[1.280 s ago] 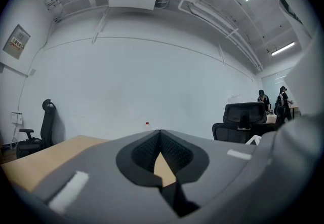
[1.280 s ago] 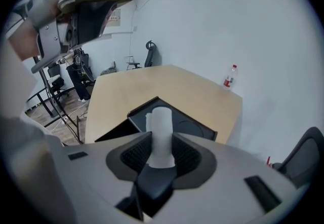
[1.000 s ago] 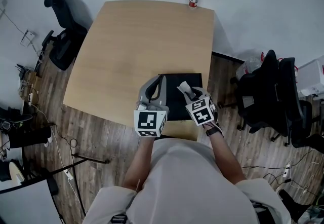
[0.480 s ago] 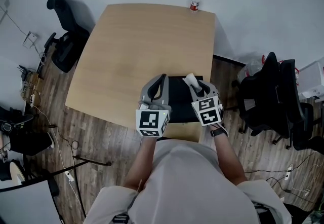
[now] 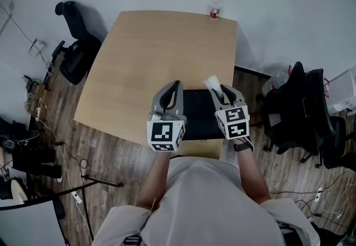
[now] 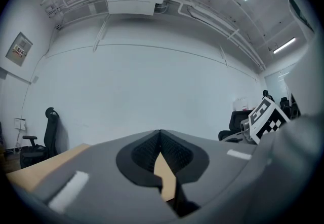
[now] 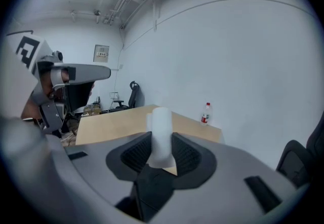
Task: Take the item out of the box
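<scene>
While both forearms reach forward from the person's torso, the two tools hang side by side over the black box (image 5: 197, 112), which lies on the desk (image 5: 150, 50) at the edge nearest the person. The right tool (image 5: 220, 90) points away from the person and up, along the box's right side, its marker cube facing the head camera and a dark watch (image 5: 240, 146) on the wrist behind it. Its jaws are clamped on the white item (image 5: 212, 82), a pale roll that stands upright between the pads and rises past their tips. The item is raised out of the box, above its far right corner. The left tool (image 5: 176, 88) hangs over the box's left edge, tilted the same way, its jaw tips meeting with nothing between them. Well beyond the box, a bottle (image 5: 214, 6) stands at the desk's far edge.
</scene>
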Available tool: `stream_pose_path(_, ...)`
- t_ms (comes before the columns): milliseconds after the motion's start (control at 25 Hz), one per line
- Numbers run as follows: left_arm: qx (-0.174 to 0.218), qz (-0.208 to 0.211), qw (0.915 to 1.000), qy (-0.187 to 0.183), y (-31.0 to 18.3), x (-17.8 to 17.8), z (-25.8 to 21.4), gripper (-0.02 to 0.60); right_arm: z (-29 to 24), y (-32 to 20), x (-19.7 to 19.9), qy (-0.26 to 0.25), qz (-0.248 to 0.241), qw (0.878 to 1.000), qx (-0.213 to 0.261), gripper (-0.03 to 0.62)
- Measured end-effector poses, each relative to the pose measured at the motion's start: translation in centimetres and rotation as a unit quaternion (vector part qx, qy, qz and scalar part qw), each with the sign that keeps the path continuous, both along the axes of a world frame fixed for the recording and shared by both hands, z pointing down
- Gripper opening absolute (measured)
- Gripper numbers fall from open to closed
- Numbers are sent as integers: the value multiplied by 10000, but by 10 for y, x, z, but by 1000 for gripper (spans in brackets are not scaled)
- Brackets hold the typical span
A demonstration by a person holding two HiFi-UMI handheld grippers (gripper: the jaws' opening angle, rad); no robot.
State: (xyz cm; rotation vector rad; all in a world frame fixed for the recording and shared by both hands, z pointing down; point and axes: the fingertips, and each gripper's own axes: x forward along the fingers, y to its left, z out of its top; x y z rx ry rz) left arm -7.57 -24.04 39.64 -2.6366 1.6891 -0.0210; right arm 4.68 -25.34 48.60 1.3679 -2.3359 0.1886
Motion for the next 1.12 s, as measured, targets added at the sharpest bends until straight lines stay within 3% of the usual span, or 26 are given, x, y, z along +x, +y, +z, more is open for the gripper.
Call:
stream_pose_path(520,129,-63,9999,-43,-19,-3,-18,8,-71,-17,10,-398,153,9962,760,132)
stream_pose_path(1120,174,32,9998,-78,-34,1,-25,9,-135,-24,27,-981,557,9801,1632,132)
